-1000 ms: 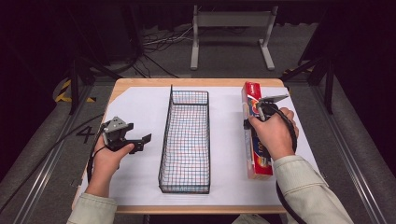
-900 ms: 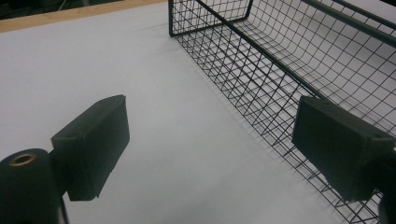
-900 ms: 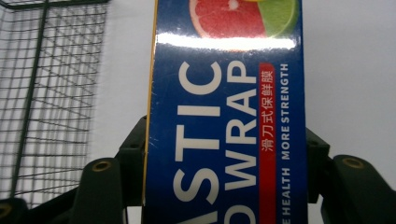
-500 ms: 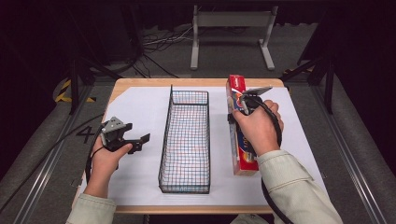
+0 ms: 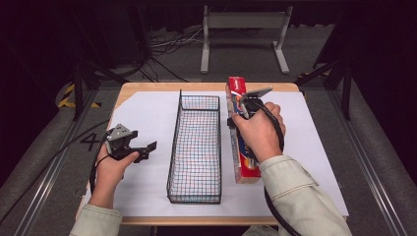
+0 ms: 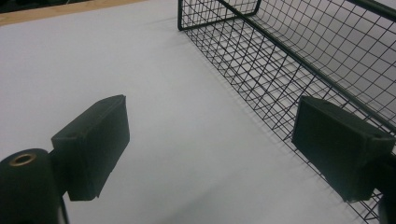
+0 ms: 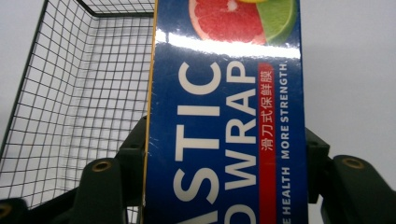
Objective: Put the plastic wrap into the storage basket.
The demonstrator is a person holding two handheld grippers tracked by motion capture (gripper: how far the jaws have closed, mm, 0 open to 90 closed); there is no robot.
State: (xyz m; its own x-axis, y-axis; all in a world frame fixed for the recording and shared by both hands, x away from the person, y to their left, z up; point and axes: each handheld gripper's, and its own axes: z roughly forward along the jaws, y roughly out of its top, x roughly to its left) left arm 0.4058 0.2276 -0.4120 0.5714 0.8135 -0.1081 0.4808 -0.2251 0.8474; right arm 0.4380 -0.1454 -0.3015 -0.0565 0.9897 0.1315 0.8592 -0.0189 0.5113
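Leftmost, the left gripper (image 5: 143,149) rests on the white sheet (image 5: 147,118), jaws apart and holding nothing, beside the wire basket (image 5: 195,142). Right of the basket, the right gripper (image 7: 224,161) clamps a long blue box (image 5: 242,132) reading "WRAP" and "MORE STRENGTH", lengthwise away from the person.

- The black wire basket (image 5: 195,147) runs from near the surface's (image 5: 147,113) front edge almost to its far edge, walling the left part off from the right.
- Left of the basket, the white surface lies bare up to the far-left corner; the left gripper (image 5: 142,150) hovers there, jaws apart, near the basket's wall (image 6: 280,74).
- Right of the basket, the plastic wrap box (image 5: 241,142), clamped in the right gripper (image 5: 236,114), narrows the gap beside the wall.
- The right edge strip is bare.
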